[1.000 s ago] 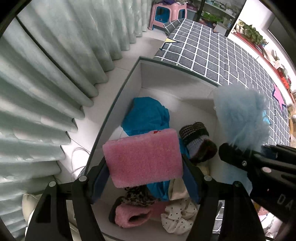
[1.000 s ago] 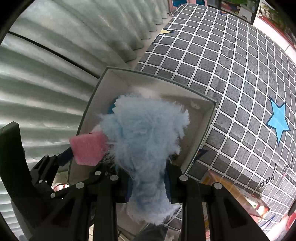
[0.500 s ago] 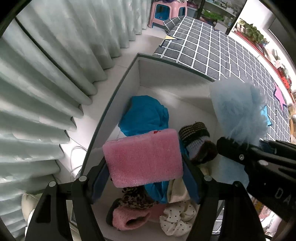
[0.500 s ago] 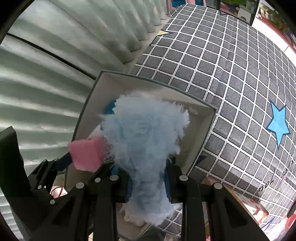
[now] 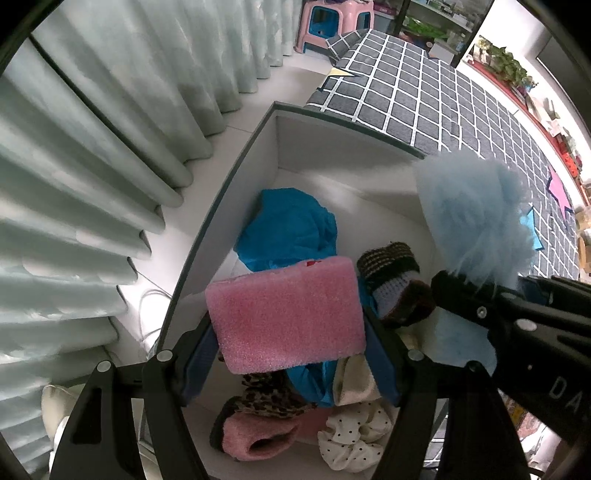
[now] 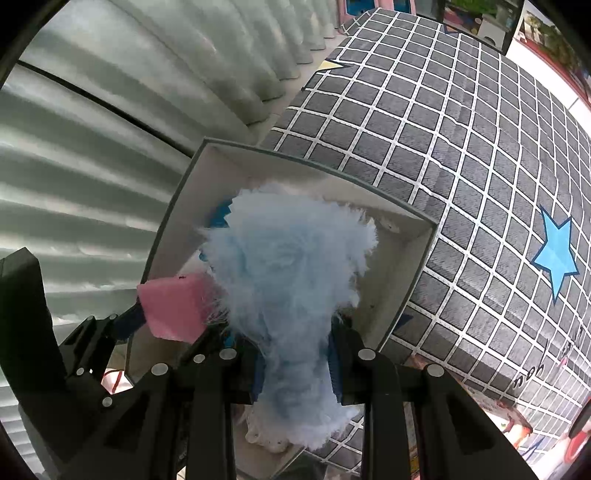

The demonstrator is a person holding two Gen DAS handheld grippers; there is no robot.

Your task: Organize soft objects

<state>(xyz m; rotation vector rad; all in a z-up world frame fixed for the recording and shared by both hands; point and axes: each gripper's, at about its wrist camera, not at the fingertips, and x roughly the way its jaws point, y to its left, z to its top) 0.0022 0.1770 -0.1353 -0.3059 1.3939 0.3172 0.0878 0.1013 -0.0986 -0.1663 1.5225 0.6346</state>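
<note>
Left tool [image 5: 288, 332]: clamped on pink sponge [image 5: 286, 314], centre of left wrist frame, above white box [image 5: 236, 206]. Right tool [image 6: 295, 365]: nearly closed, gripping blue fluff [image 6: 291, 280], centre of right wrist frame, also over box. Inside box: blue cloth [image 5: 288, 225], striped sock [image 5: 391, 273], pink sock [image 5: 255, 435], dotted scrunchie [image 5: 354, 439]. Box beside checked bed [image 6: 461, 147] and curtain [image 5: 92, 129].

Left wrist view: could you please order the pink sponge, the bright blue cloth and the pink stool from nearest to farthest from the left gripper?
1. Pink sponge: clamped between the left gripper fingers, above the box.
2. Bright blue cloth: lying in the box, beyond the sponge.
3. Pink stool: on the floor at the top of the view, past the bed.
</note>
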